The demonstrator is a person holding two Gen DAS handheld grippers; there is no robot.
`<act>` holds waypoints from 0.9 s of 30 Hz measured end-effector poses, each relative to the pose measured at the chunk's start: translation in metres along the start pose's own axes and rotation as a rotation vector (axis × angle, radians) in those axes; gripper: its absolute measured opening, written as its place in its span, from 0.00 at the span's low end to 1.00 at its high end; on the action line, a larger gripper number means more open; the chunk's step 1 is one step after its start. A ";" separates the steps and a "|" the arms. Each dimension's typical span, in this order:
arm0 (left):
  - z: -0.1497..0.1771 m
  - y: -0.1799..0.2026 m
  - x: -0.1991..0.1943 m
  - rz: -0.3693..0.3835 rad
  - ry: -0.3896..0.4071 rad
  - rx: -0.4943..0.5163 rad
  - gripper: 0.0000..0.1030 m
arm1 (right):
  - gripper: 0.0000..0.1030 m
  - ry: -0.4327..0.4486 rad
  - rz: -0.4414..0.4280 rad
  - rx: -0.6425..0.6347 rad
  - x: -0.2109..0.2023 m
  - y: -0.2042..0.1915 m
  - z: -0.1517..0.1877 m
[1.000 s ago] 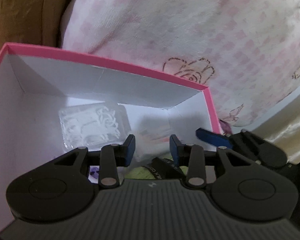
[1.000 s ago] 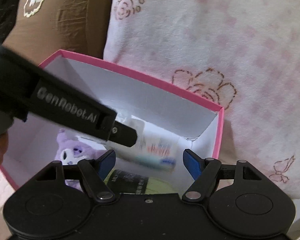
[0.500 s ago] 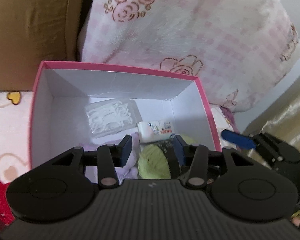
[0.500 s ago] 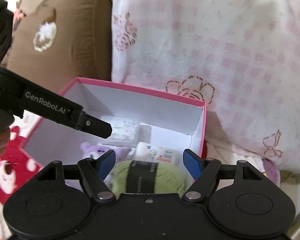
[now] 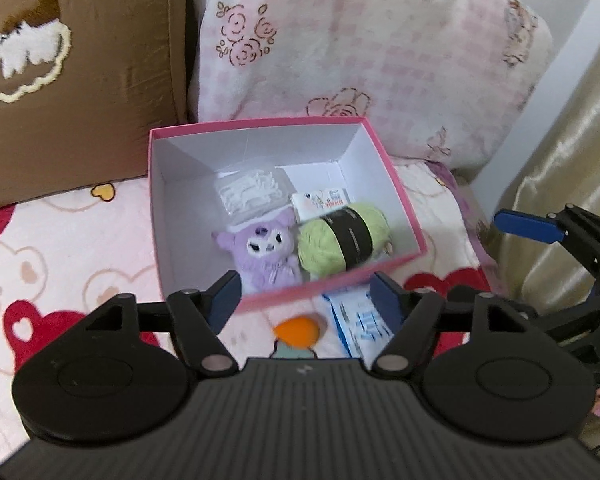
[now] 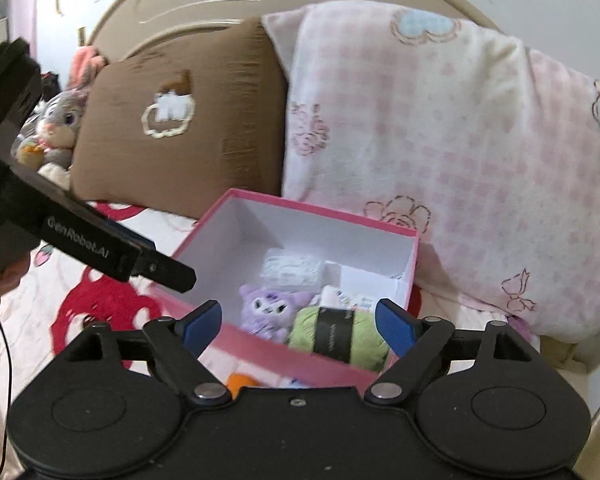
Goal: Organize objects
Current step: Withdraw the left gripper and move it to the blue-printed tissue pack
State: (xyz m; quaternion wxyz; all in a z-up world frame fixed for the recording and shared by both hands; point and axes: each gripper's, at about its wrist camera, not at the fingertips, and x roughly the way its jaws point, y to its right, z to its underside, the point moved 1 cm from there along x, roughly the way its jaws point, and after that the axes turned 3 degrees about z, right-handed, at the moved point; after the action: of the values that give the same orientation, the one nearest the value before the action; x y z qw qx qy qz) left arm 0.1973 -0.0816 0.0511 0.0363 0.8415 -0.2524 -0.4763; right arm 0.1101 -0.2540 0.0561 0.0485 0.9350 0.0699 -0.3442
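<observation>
A pink box (image 5: 396,184) (image 6: 414,264) with white walls stands on the bed. In it lie a purple plush (image 5: 266,250) (image 6: 270,312), a green yarn ball (image 5: 342,238) (image 6: 340,338) with a black band, a small white packet (image 5: 320,202) and a clear plastic case (image 5: 250,192) (image 6: 292,268). My left gripper (image 5: 305,296) hangs above the box's near wall, its jaws opening with nothing held. My right gripper (image 6: 298,322) is above the near edge too, jaws opening and empty. An orange toy (image 5: 298,330) and a blue-white pack (image 5: 360,322) lie in front of the box.
A brown cushion (image 6: 180,116) and a pink checked pillow (image 6: 440,152) lean on the headboard behind the box. A grey plush rabbit (image 6: 56,132) sits at far left. The bedspread (image 5: 60,248) has red heart prints. A gold curtain (image 5: 560,120) hangs at right.
Both grippers rose and drew back out of the box, so the whole box now shows. Both sets of jaws stand wider than before. The yarn ball stays in the box.
</observation>
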 end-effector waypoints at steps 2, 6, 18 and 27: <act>0.007 0.003 -0.013 0.001 -0.005 0.006 0.77 | 0.88 0.000 -0.009 -0.021 -0.014 -0.009 0.006; 0.023 0.011 -0.034 -0.001 -0.014 0.027 0.87 | 0.92 -0.017 -0.019 -0.065 -0.032 -0.024 0.022; 0.067 0.017 -0.040 0.004 -0.108 0.041 0.93 | 0.94 -0.066 -0.047 -0.122 -0.054 -0.040 0.068; 0.092 0.024 -0.004 0.021 -0.164 0.054 0.93 | 0.94 -0.057 -0.058 -0.115 -0.046 -0.042 0.093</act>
State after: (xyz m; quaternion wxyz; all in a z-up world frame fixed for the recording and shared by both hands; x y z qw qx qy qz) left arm 0.1108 -0.0844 0.0120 -0.0023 0.7975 -0.2763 -0.5363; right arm 0.0091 -0.2301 0.0139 0.0939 0.9181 0.1151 -0.3676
